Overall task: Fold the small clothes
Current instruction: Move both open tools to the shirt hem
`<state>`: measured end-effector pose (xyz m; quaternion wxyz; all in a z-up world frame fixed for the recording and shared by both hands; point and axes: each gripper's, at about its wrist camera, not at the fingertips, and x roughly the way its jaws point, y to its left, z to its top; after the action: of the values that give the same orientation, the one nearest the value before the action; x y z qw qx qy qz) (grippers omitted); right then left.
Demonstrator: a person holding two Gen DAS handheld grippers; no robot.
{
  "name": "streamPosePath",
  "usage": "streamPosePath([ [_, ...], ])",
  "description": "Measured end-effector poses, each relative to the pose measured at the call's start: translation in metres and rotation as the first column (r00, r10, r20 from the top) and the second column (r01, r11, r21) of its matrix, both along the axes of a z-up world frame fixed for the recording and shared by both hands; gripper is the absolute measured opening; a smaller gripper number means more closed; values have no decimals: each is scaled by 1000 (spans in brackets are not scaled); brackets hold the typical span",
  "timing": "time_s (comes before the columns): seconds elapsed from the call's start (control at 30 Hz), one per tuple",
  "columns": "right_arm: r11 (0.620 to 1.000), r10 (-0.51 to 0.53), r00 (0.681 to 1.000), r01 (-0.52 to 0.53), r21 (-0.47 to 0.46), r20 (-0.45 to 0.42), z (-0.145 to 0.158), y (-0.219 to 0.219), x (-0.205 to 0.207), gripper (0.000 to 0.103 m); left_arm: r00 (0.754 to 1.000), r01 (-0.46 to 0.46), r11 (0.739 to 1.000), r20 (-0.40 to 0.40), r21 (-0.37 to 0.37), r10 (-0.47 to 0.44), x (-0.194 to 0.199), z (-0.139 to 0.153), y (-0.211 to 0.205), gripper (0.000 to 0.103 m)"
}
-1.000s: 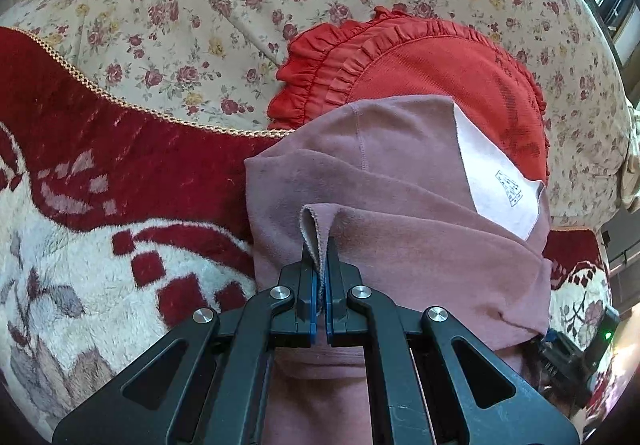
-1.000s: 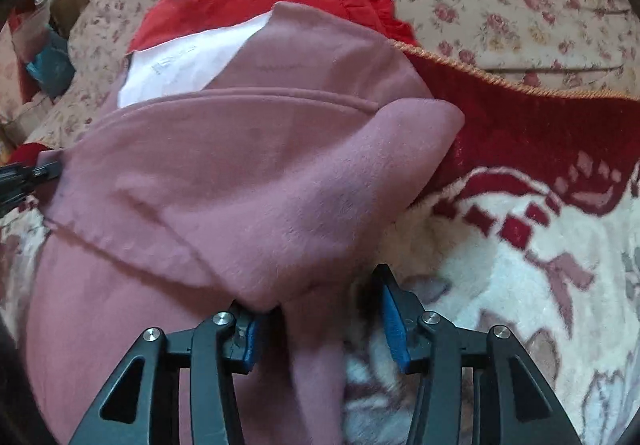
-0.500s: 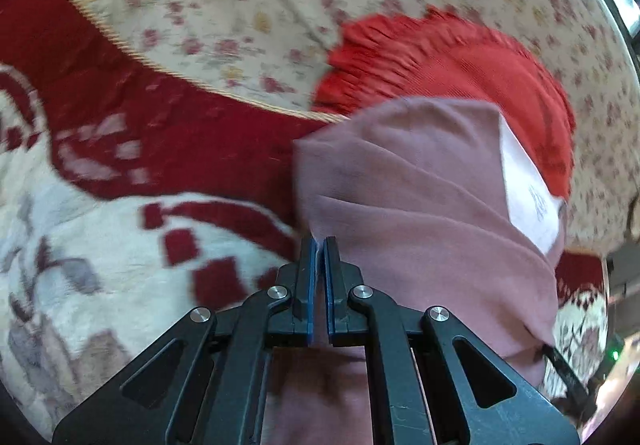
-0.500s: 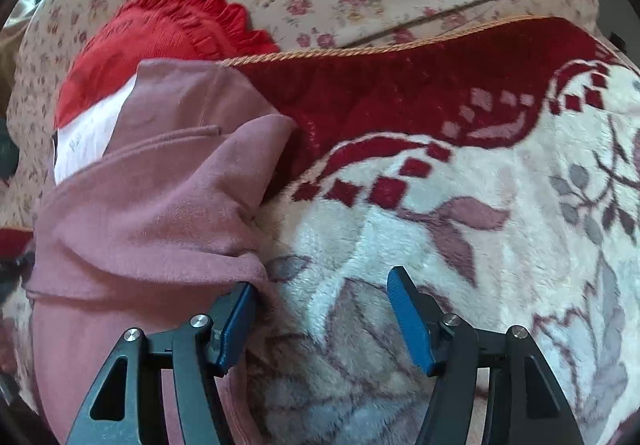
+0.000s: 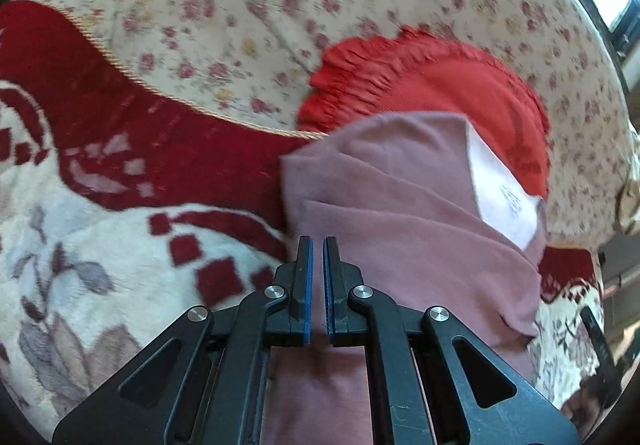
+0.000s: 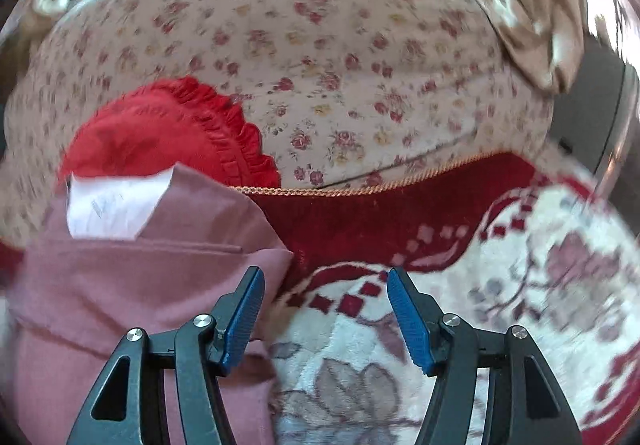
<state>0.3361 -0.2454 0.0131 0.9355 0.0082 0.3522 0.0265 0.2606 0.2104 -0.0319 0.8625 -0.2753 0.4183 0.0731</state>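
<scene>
Looking across the floral bedsheet, we see a red and cream blanket spread over it, and on that blanket lies the folded mauve garment, its white label facing up, its far end overlapping a red frilled cushion. Our right gripper, empty, is closing beside the garment's edge. Our left gripper is nearly closed, holding nothing, above the garment.

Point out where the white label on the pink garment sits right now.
The white label lies at the far edge of the pink garment, right against the red ruffled cushion. It sits right of centre in the left wrist view and at the left in the right wrist view.
</scene>
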Motion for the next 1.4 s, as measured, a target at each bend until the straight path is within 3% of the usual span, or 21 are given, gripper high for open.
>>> streamPosePath([
  [0.03,995,32,999,-30,93,-20,-3,-3,3,49,1000,27,1000,12,-12,-27,1,1,-5,2],
  [0.1,972,131,990,-118,204,-54,-13,4,11,27,995,91,996,34,-21,-90,3,2,-19,2],
  [0.17,962,225,971,-208,177,-82,-27,28,17,22,984,177,984,39,-25,-176,7,-1,-39,2],
  [0.23,954,280,950,-260,149,-137,-44,47,22,19,977,211,977,-16,28,-211,13,-10,-55,2],
  [0.27,956,284,943,-265,125,-176,-55,52,25,17,976,212,975,-59,60,-208,15,-17,-59,2],
  [0.33,971,232,927,-238,15,-295,-88,50,37,16,979,196,979,-67,57,-192,17,-22,-58,5],
  [0.37,973,222,926,-231,7,-304,-96,44,39,9,980,193,979,-65,61,-189,17,-22,-57,5],
  [0.4,973,225,931,-231,13,-286,-96,41,41,9,981,184,980,-66,68,-180,17,-22,-56,5],
  [0.5,985,73,950,-117,-129,-305,-103,22,49,10,985,168,984,-49,52,-165,13,-21,-53,5],
  [0.53,994,77,944,-98,-48,-321,-109,9,51,10,986,163,985,-47,50,-161,12,-21,-52,5],
  [0.6,995,79,950,-93,-34,-301,-99,5,51,10,989,142,989,-30,33,-141,7,-21,-46,5],
  [0.7,991,83,985,-98,-94,-152,-58,20,37,10,996,77,996,47,48,-79,0,-9,-38,5],
  [0.8,974,227,974,-226,10,-19,-29,51,34,10,995,47,996,79,75,-53,6,-9,-36,5],
  [0.87,961,278,960,-278,12,-41,-38,70,42,10,995,90,994,26,65,-92,20,-29,-40,5],
  [0.97,966,236,961,-248,-69,-146,-79,82,70,10,993,109,990,-59,86,-104,38,-57,-43,10],
  [1.03,976,217,950,-217,26,-226,-103,64,87,16,994,99,994,-59,56,-95,40,-60,-39,10],
  [1.07,978,205,948,-188,90,-243,-100,53,93,20,994,97,994,-60,48,-94,40,-60,-37,10],
  [1.1,980,192,947,-171,100,-258,-101,49,95,32,994,96,994,-60,47,-94,40,-60,-37,10],
  [1.23,982,176,944,-148,118,-278,-101,39,96,49,996,77,996,-47,42,-75,38,-54,-34,10],
  [1.3,983,167,956,-141,121,-243,-87,36,92,44,999,42,997,-9,61,-42,30,-40,-33,10],
  [1.4,988,154,984,-152,28,-94,-42,56,73,44,993,53,991,98,126,-66,19,-15,-50,10],
])
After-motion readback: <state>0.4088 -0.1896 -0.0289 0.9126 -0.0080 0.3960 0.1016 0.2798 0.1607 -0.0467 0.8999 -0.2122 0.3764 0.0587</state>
